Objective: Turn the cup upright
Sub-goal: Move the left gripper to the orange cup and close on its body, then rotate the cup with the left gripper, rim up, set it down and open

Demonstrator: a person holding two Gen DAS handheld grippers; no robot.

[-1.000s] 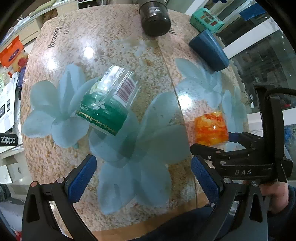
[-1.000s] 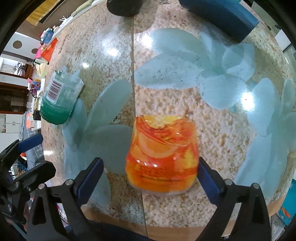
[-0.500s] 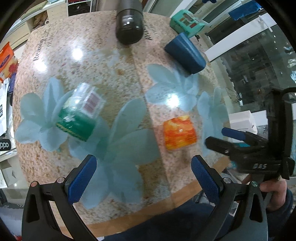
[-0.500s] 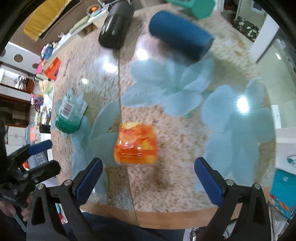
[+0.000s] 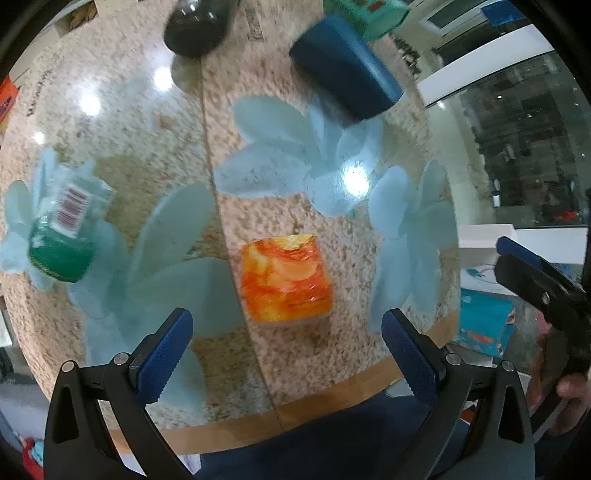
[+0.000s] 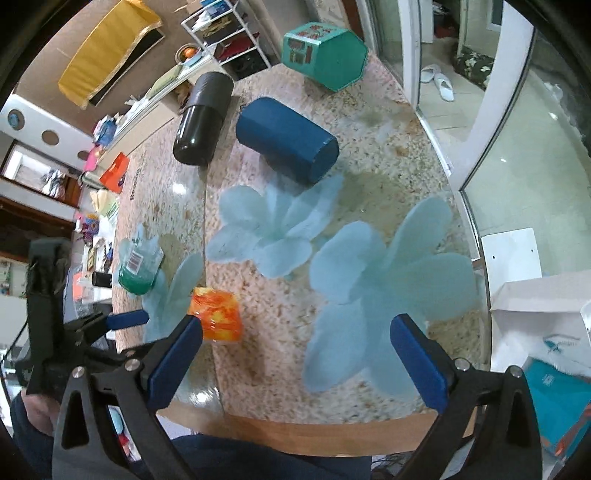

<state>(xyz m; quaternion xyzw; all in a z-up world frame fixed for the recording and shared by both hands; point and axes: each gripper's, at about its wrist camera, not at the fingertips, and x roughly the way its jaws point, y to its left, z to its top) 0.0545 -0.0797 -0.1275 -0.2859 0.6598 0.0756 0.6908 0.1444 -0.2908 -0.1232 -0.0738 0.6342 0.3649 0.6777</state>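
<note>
We see the orange-patterned glass cup (image 5: pixel 285 279) standing on the speckled flower-print table (image 5: pixel 273 195), rim down it seems. Our left gripper (image 5: pixel 286 349) and right gripper (image 6: pixel 295 356) both hang spread, holding nothing.

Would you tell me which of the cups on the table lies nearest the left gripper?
The orange cup, just ahead between the open left gripper fingers; the green cup, blue cup and black cup sit farther off.

Each gripper, left gripper (image 5: pixel 284 354) and right gripper (image 6: pixel 295 360), has black triangular-cutout arms, silver screws and ribbed blue fingertips (image 5: pixel 164 356). Bare-skinned fingers, dark blue clothing.
</note>
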